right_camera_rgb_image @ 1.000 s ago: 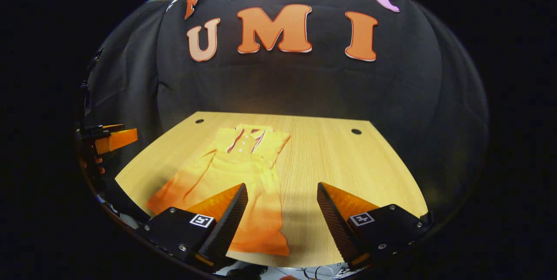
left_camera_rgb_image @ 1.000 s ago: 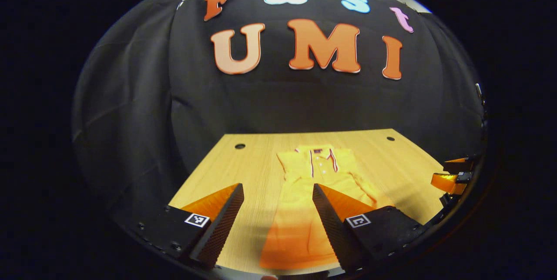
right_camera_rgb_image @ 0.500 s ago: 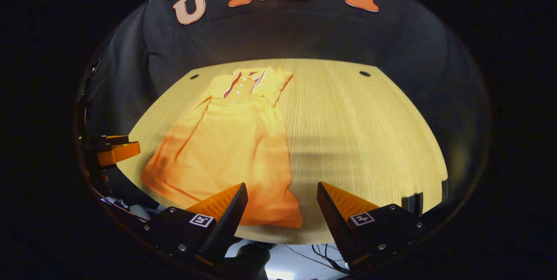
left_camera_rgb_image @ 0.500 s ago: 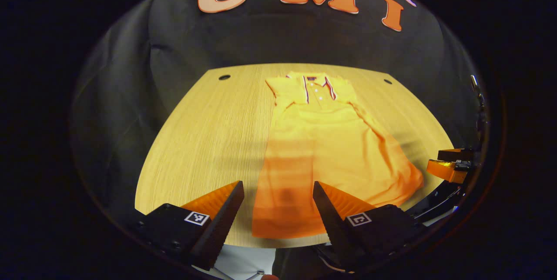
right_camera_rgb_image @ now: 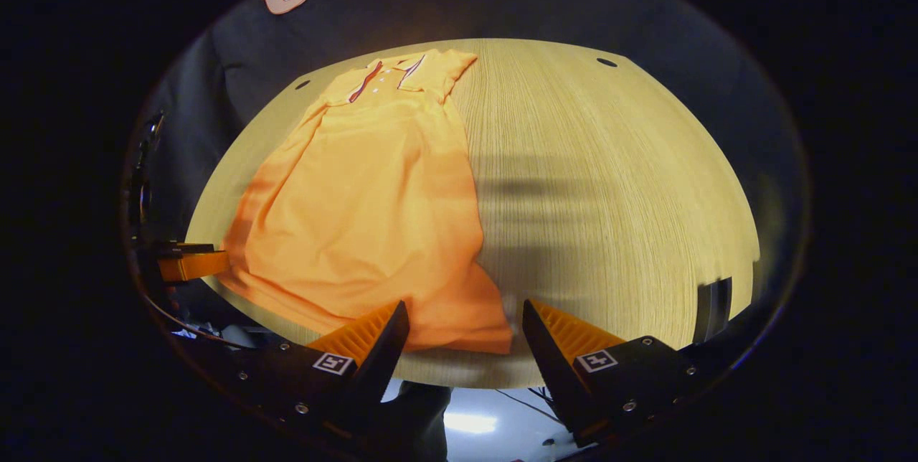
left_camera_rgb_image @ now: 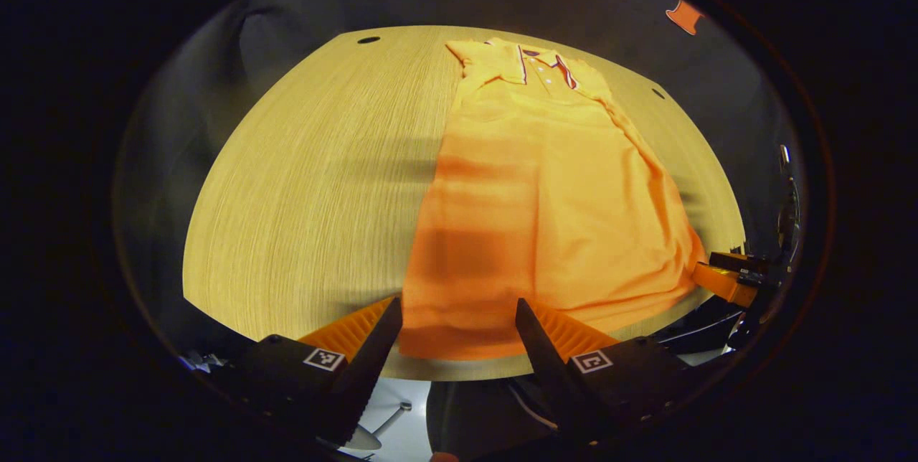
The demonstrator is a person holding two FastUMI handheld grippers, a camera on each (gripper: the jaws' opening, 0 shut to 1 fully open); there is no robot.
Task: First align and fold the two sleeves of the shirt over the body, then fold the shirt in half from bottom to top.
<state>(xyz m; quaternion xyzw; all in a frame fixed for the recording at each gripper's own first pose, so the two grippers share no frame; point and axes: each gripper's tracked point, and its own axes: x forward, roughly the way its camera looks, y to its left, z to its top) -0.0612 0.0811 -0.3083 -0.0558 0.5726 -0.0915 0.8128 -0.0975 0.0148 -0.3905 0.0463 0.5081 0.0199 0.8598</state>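
while shirt (left_camera_rgb_image: 545,189) lies flat on table (left_camera_rgb_image: 308,182) — fingers of both grippers spread wide, gripping nothing.

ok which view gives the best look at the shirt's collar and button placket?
Left gripper view: the collar faces the camera nearly square, with both trim lines and the buttons distinct. In the right gripper view the collar sits off to the left and skewed, though trim and buttons are readable.

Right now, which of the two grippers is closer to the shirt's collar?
Neither clearly. The left gripper and right gripper both hang open over the shirt's bottom hem at the table's near edge; the collar lies at the far end.
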